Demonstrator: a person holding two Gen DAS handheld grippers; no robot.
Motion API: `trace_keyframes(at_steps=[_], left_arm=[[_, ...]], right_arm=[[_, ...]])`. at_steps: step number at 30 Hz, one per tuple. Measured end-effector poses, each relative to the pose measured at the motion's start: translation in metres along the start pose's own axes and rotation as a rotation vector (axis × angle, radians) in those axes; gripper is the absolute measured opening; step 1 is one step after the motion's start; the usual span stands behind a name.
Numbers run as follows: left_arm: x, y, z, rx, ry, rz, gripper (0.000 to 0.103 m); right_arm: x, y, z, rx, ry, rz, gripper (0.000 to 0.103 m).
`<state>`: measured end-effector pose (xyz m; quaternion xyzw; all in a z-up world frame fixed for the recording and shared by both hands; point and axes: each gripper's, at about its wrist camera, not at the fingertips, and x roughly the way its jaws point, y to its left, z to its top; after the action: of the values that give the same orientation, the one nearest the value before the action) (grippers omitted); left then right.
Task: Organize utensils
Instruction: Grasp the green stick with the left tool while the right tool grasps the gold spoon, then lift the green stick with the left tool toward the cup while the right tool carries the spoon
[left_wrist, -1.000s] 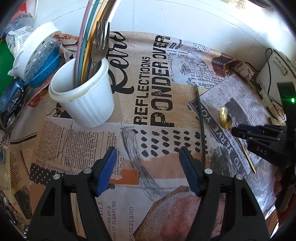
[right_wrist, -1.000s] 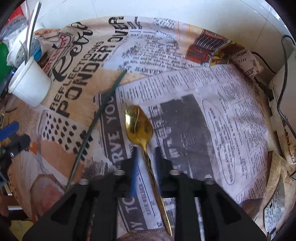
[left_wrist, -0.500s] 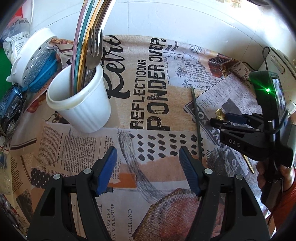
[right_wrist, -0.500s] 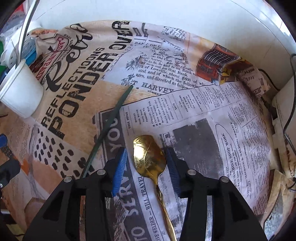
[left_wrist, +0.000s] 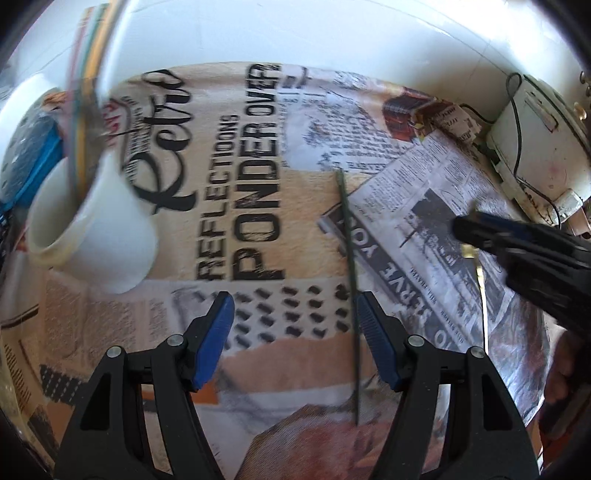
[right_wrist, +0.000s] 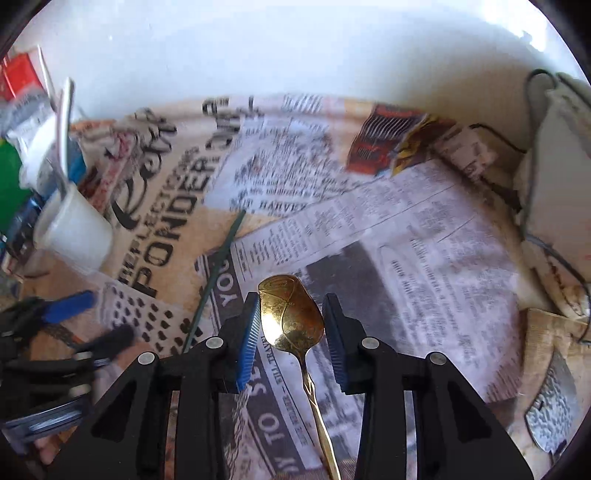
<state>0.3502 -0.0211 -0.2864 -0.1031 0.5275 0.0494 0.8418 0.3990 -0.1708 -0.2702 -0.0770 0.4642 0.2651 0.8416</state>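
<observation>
The right gripper (right_wrist: 290, 334) now has the gold spoon (right_wrist: 291, 317) square between its pads, and the jaws are closing on the bowl. The left pad looks to be brushing the bowl's edge while a sliver of daylight shows on the right side, so this reads as a grip being made, not one already made. A second ago the same jaws straddled the thin handle, pinched close together; half a second ago they stood wider around the bowl; now they narrow again. That means the pickup point has shifted from handle to bowl, and the spoon is about to leave the newspaper-print cloth (right_wrist: 424, 258).

Take the white cup (left_wrist: 99, 225) as the landmark, since it already stands full of forks and coloured straws. The spoon lies well to the right of the cup, handle trailing back toward the person. Between spoon and cup lies the dark green stick (left_wrist: 349, 280), untouched on the cloth.

The left gripper (left_wrist: 295, 339) hangs spread wide, holding nothing. It has slid to the right, away from the cup: earlier the stick lay outside its right finger, now the stick runs just inside that finger. The frame is smeared with motion, so whether the pad touches the stick I cannot say.

My read: two items left, one gripper lined up on each, both bound for the cup.
</observation>
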Motion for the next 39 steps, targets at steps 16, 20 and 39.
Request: trace_keyframes(at_steps=[16, 20, 39], left_arm=[[0.066, -0.055, 0.039, 0.099, 0.105, 0.069, 0.039], [0.072, -0.060, 0.048, 0.096, 0.116, 0.072, 0.034], [0.061, -0.051, 0.058, 0.071, 0.152, 0.003, 0.005]], right_arm=[[-0.077, -0.026, -0.014, 0.078, -0.157, 0.078, 0.030], [-0.079, -0.029, -0.018, 0.079, -0.160, 0.077, 0.030], [-0.104, -0.028, -0.013, 0.081, -0.215, 0.072, 0.029]])
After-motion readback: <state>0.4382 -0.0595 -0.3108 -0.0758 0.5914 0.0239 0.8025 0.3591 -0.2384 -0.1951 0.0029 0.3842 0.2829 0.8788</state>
